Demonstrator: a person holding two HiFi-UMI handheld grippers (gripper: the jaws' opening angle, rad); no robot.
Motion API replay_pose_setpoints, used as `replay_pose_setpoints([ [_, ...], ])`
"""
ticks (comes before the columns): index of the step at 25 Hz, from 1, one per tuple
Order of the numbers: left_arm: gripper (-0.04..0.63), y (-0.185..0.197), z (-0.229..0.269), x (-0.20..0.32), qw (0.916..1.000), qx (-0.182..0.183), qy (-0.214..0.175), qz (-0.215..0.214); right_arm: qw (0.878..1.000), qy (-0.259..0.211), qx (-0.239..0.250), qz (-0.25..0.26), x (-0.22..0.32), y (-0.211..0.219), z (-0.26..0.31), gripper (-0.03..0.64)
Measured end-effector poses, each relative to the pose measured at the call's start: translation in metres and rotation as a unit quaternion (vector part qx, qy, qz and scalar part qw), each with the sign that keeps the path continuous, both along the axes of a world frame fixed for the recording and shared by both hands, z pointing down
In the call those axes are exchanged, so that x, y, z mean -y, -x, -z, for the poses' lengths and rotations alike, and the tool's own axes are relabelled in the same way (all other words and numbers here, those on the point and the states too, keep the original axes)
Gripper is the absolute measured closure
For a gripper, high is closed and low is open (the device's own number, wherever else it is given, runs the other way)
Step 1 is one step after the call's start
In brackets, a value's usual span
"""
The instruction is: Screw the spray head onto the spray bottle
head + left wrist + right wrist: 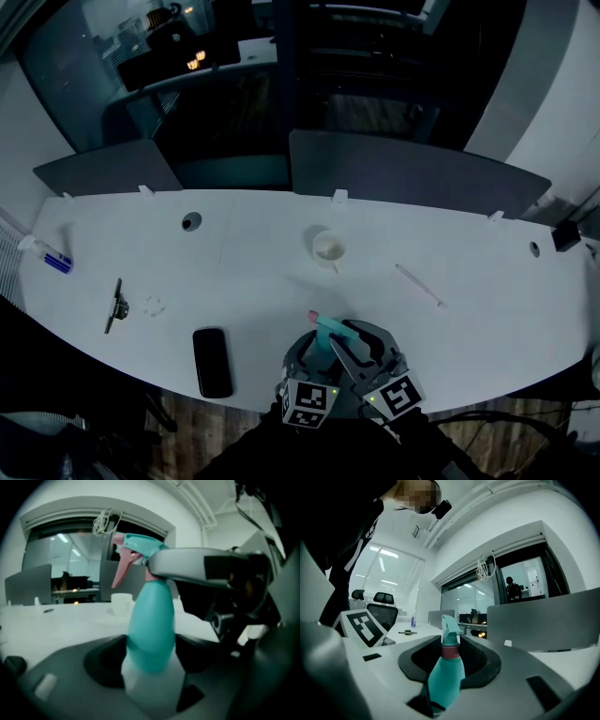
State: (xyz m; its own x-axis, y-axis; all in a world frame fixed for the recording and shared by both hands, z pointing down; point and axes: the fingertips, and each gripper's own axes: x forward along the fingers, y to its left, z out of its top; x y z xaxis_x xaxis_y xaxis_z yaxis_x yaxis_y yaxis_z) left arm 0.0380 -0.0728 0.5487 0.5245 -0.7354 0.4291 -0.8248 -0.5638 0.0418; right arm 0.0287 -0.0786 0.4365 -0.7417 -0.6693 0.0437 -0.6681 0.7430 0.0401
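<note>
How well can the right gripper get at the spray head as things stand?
Probably yes: the right gripper appears closed on the pink collar below the spray head, nothing in between, while the left gripper holds the spray bottle.

We find the head view dim and bluish, its corners falling to black and the long white curved table (469,309) bowed by the wide lens. Small warm lamps (195,62) glow beyond its far edge. In the left gripper view the teal plastic spray bottle (151,630) sits close and blurred. The right gripper view is brighter, lit by white ceiling strip lights (382,564) at upper left.
</note>
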Motion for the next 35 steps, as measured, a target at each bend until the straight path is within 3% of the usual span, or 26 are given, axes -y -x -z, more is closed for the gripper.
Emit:
replay_pose_setpoints([
  [3, 0.225, 0.004, 0.009, 0.001, 0.9966, -0.025, -0.030, -0.073, 0.999, 0.011, 0.007, 0.042, -0.004, 0.007, 0.000, 0.489],
  [6, 0.223, -0.004, 0.018, 0.007, 0.9873, -0.053, -0.014, -0.149, 0.998, 0.017, 0.017, 0.065, -0.004, 0.007, 0.002, 0.489],
  [8, 0.239, -0.006, 0.020, 0.009, 0.9857, -0.046, -0.013, -0.161, 0.998, 0.010, 0.016, 0.061, -0.003, 0.006, 0.003, 0.488],
  [10, 0.245, -0.005, 0.021, 0.010, 0.9924, -0.041, -0.023, -0.114, 0.999, -0.005, 0.013, 0.041, -0.002, 0.006, 0.004, 0.488],
  [12, 0.250, -0.003, 0.021, 0.010, 0.9982, -0.041, -0.034, -0.028, 1.000, -0.016, 0.008, 0.012, -0.003, 0.005, 0.003, 0.488],
  [14, 0.250, -0.002, 0.019, 0.010, 0.9979, -0.038, -0.038, 0.036, 1.000, -0.014, 0.009, -0.009, -0.004, 0.004, 0.000, 0.489],
  [15, 0.250, -0.002, 0.019, 0.010, 0.9978, -0.036, -0.037, 0.042, 1.000, -0.009, 0.012, -0.011, -0.004, 0.003, 0.000, 0.488],
  [17, 0.245, -0.001, 0.018, 0.008, 0.9988, -0.033, -0.035, 0.006, 1.000, -0.001, 0.017, 0.002, -0.004, 0.004, -0.001, 0.488],
  [19, 0.239, 0.001, 0.019, 0.005, 0.9971, -0.036, -0.030, -0.060, 0.999, 0.010, 0.024, 0.027, -0.005, 0.008, -0.001, 0.488],
  [22, 0.233, 0.000, 0.021, 0.003, 0.9866, -0.054, -0.009, -0.154, 0.997, 0.029, 0.038, 0.067, -0.006, 0.009, -0.001, 0.488],
  [24, 0.247, -0.001, 0.022, 0.005, 0.9824, -0.051, -0.008, -0.179, 0.995, 0.027, 0.037, 0.085, -0.004, 0.010, 0.000, 0.488],
  [26, 0.255, -0.001, 0.023, 0.007, 0.9872, -0.047, -0.020, -0.151, 0.997, 0.006, 0.028, 0.077, -0.003, 0.010, 0.003, 0.488],
  [29, 0.258, -0.001, 0.023, 0.009, 0.9973, -0.044, -0.038, -0.044, 0.999, -0.024, 0.017, 0.016, -0.002, 0.007, 0.004, 0.488],
  [31, 0.259, -0.001, 0.022, 0.010, 0.9983, -0.035, -0.044, 0.012, 0.999, -0.027, 0.009, -0.021, -0.003, 0.005, 0.001, 0.488],
  [35, 0.259, -0.003, 0.021, 0.010, 0.9987, -0.018, -0.048, 0.001, 1.000, 0.012, 0.011, -0.007, -0.001, 0.004, -0.002, 0.488],
])
